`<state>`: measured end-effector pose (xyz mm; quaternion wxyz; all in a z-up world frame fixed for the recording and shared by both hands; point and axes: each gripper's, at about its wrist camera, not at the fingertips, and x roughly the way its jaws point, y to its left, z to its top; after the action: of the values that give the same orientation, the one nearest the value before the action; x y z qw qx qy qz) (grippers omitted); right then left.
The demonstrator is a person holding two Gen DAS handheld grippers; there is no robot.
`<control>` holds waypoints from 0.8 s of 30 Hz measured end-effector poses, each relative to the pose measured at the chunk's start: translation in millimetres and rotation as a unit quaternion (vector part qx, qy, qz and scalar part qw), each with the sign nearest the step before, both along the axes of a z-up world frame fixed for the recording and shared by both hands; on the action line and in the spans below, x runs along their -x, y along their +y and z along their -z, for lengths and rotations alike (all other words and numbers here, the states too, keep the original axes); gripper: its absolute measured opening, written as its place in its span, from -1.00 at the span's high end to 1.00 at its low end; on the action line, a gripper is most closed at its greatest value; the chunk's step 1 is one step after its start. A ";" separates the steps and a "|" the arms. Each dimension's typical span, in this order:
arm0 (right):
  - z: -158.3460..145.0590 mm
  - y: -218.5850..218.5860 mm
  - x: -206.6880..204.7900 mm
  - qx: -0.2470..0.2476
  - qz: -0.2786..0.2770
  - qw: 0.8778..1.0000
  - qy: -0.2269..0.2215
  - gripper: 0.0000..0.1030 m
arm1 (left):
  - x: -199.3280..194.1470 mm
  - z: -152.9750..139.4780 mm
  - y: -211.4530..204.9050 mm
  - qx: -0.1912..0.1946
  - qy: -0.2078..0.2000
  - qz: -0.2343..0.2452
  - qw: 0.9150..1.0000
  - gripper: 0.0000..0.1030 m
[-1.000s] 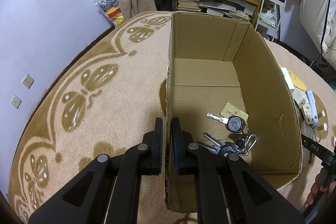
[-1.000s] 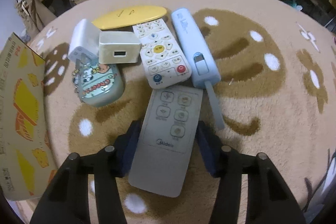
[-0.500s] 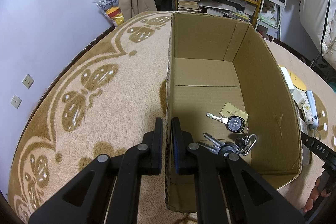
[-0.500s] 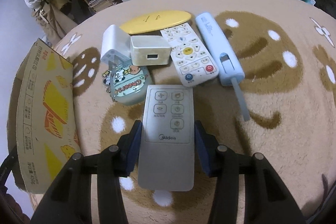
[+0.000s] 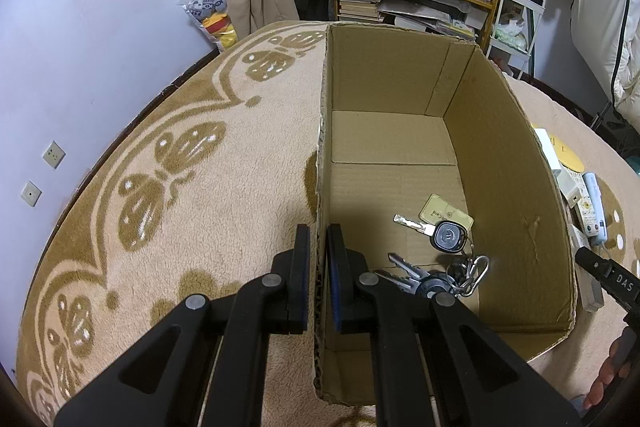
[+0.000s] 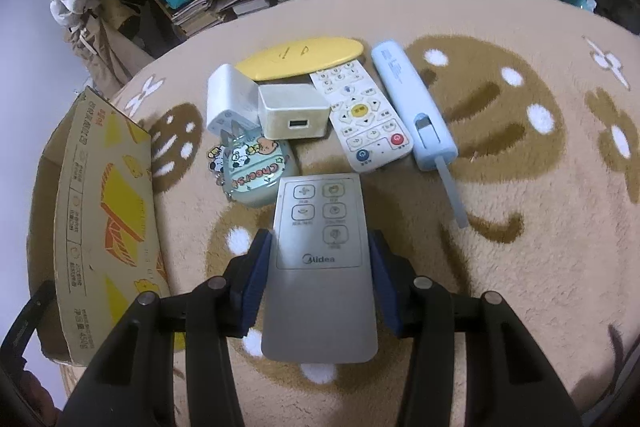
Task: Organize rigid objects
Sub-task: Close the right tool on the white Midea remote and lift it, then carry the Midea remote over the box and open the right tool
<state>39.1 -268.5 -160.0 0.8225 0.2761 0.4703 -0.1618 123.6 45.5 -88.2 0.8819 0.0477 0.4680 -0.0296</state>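
The right gripper (image 6: 320, 281) has its two fingers (image 6: 256, 279) on the two long sides of the grey remote (image 6: 320, 267). The blue pads sit against its edges, so the fingers are grasping it. They have just been closing in a little on the remote between them. The remote sticks out past the fingertips, and its far end is near the round cartoon case (image 6: 252, 175) on the carpet (image 6: 500, 247).

Beyond the fingertips lie more things in a bunch: two white chargers (image 6: 294, 113), a white remote (image 6: 362, 115), a yellow oval (image 6: 300, 57) and a pale blue stick (image 6: 414, 107).

The left gripper (image 5: 318, 275) is clenched on the side wall of the cardboard box (image 5: 516, 163), one finger outside and one inside. Just beside its inner finger, down in the box, lie the keys (image 5: 440, 259).

To do this step well, I think the right fingers should keep a firm, even squeeze so the smooth remote does not slip or tip. Lift it straight up, clear of the cartoon case, then carry it over the box wall and let go low inside. The left fingers should hold the box steady.
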 end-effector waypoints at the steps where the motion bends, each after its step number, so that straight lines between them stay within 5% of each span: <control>1: -1.7 1.5 -0.5 0.004 -0.002 1.000 -0.002 0.00 | 0.0 0.0 0.0 0.000 0.000 0.000 1.000 0.83; 11: -20.1 4.1 -2.9 0.014 -0.003 0.999 -0.037 0.00 | 0.1 -0.1 -0.3 0.000 0.000 0.000 1.000 0.83; 24: -79.1 47.7 -39.8 0.046 -0.087 0.988 -0.116 0.00 | 1.3 2.1 1.6 -0.003 -0.001 0.000 1.000 0.83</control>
<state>78.8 -220.7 -80.9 0.8942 0.2134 0.3857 -0.0779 122.4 47.2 -90.2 0.8822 0.0503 0.4673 -0.0277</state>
